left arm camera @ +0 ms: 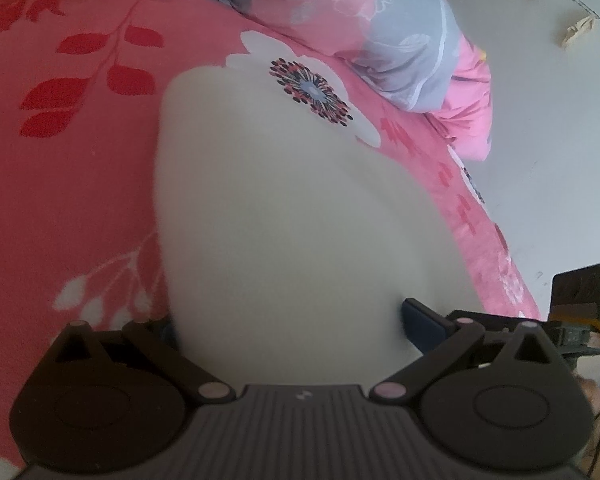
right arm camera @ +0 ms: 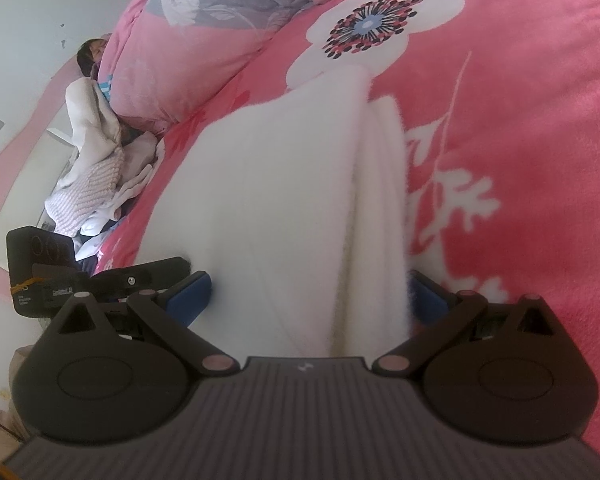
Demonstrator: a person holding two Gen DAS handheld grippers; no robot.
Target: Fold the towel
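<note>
White towel on the pink flowered bed, between both hand-held grippers.

The left hand-held gripper (left arm camera: 288, 326) and the right hand-held gripper (right arm camera: 310, 294) each stand wide, towel (right arm camera: 284, 200) between the blue pads; bedspread (right arm camera: 520, 120) beneath it.

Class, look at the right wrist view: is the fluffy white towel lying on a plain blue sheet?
No: the fluffy white towel lies on a pink floral bedspread printed with white flowers.
</note>
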